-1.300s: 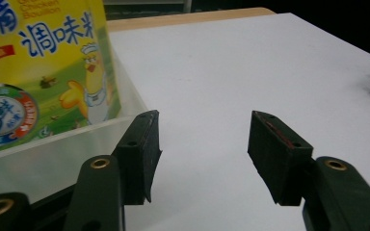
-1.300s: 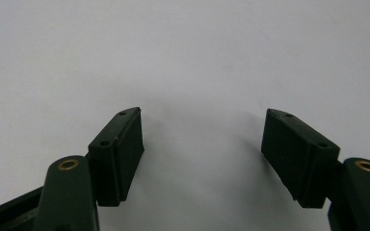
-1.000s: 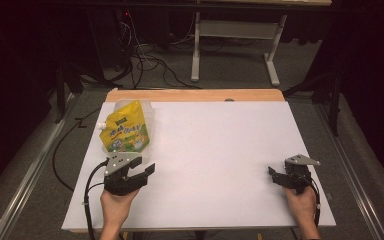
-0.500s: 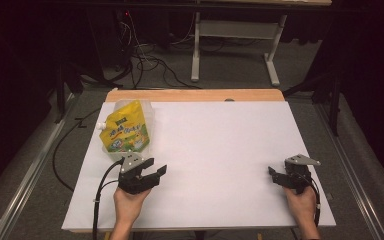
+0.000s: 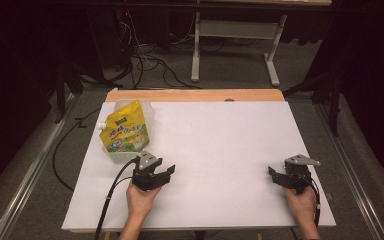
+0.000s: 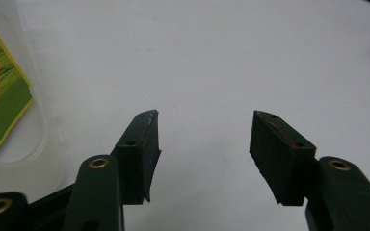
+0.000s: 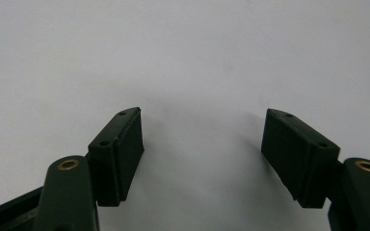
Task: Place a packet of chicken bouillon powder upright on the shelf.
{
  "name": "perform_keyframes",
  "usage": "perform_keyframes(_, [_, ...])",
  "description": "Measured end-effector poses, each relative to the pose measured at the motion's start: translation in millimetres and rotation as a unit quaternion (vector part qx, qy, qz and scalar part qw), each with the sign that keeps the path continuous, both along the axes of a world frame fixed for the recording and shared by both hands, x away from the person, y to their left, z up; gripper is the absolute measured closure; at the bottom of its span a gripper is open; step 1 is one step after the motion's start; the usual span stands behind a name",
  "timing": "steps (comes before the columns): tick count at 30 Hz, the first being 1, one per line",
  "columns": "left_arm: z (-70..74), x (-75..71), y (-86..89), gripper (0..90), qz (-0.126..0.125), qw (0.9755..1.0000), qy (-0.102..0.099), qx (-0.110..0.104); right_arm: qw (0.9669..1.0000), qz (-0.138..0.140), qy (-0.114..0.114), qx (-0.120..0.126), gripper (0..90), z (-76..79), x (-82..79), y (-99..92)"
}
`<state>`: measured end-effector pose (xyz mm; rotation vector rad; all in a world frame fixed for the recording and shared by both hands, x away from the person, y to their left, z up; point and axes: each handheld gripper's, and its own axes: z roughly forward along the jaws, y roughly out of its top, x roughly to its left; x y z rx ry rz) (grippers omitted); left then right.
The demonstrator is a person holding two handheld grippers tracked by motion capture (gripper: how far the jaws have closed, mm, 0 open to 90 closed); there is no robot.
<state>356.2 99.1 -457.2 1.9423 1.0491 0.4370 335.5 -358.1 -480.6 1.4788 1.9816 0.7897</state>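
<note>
Two sets of tongs were in play, and both stood spread with nothing between the jaws. Your left tongs [image 5: 164, 172] sat low over the white surface [image 5: 220, 140], jaws wide apart in the left gripper view, bare white showing through the gap. Your right tongs [image 5: 278, 176] waited far across at the other near corner, jaws just as wide, pinching nothing.

Now the one relation that mattered: the yellow pouch [image 5: 125, 129] lay ahead of your left tongs and off to their left, near but not touching. In the left gripper view it sat at the left edge [image 6: 2, 91], outside the line of the jaws, so you were pointed past it rather than at it. It seemed to rest in or against a clear plastic container [image 5: 147, 116]; I could not tell which. Its long axis ran away from you toward the far edge of the surface, the white spout [image 5: 100, 126] poking out to the left.

Your left hand [image 5: 140, 200] was plainly the nearer one; your right hand [image 5: 302, 202] sat well apart. My read: the left tongs would need to swing left before closing in.
</note>
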Motion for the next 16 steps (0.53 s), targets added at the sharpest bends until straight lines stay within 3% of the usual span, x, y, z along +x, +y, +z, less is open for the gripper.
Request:
perform_keyframes(2, [-7.3,3.0,-5.8,43.7,0.002,0.9996,-0.003,0.027,1.0000,0.000,-0.002,0.000,31.4,-0.2,-0.1,0.3])
perform_keyframes(9, [-28.4,13.5,-16.1,42.1,0.013,0.9970,0.012,0.075,1.0000,0.002,-0.002,-0.004,31.4,0.1,-0.4,0.6])
perform_keyframes(16, [-28.9,15.4,-12.9,40.9,0.014,0.9979,0.022,0.060,1.0000,0.000,-0.002,-0.004,31.5,0.1,-1.0,1.6])
